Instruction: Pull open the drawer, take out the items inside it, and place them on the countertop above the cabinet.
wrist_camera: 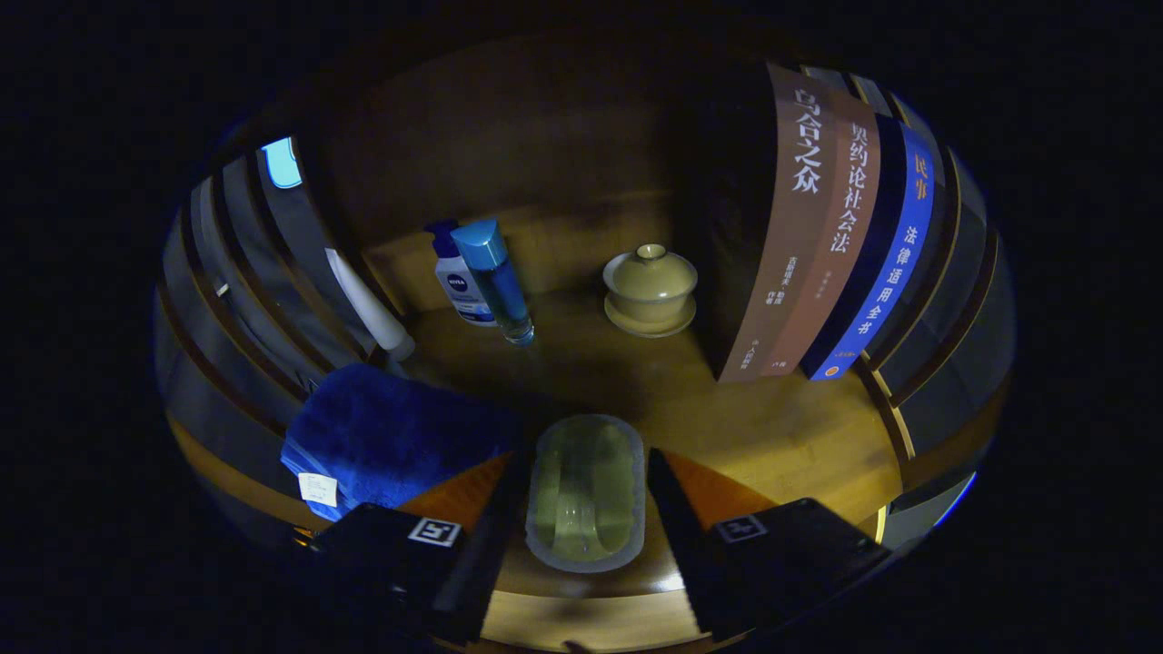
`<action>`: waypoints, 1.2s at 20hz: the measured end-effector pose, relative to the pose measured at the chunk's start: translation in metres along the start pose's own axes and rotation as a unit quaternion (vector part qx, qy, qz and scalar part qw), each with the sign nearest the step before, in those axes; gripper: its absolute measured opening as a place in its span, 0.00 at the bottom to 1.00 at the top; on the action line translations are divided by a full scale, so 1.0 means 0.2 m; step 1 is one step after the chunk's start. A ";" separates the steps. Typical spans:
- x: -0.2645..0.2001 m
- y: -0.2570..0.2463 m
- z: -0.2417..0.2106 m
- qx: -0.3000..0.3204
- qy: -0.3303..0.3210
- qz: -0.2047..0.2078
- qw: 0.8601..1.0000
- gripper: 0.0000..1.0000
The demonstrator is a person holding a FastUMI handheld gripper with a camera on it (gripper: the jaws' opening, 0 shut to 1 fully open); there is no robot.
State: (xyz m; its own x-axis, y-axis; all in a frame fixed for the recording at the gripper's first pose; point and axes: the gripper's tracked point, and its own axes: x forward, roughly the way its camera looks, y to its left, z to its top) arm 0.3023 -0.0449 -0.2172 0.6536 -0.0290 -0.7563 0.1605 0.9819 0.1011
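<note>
Gripper view is showing the tool [586,509] clenching a small translucent dish [586,490] over the wooden surface [781,427]; looking light, stiff, slippery, best held at its rim

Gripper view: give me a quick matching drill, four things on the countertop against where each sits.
Things:
1. clear oblong dish
2. blue towel
3. lidded tea bowl
4. blue-capped bottle

Places:
A. standing next to the white pump bottle
B. on its saucer, beside the books
C. between the fingers of the gripper
D. ahead of the left finger

Pairs: 1-C, 2-D, 3-B, 4-A
</note>
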 end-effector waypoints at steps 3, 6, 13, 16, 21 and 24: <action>-0.05 0.01 0.00 0.000 -0.010 0.003 1.000 0.97; -0.12 0.02 -0.02 -0.002 -0.027 0.008 1.000 0.99; -0.46 0.02 -0.25 -0.009 -0.093 0.017 0.996 0.99; -0.68 0.04 -0.37 -0.017 -0.141 0.033 0.989 0.99; -1.01 0.04 -0.65 -0.025 -0.217 0.048 0.975 1.00; -1.05 -0.02 -0.89 -0.005 -0.224 0.046 0.973 0.99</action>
State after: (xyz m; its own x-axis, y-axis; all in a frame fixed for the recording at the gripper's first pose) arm 0.0319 -0.0092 -0.1738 0.9222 -0.0175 -0.3862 0.0804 0.9858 0.1475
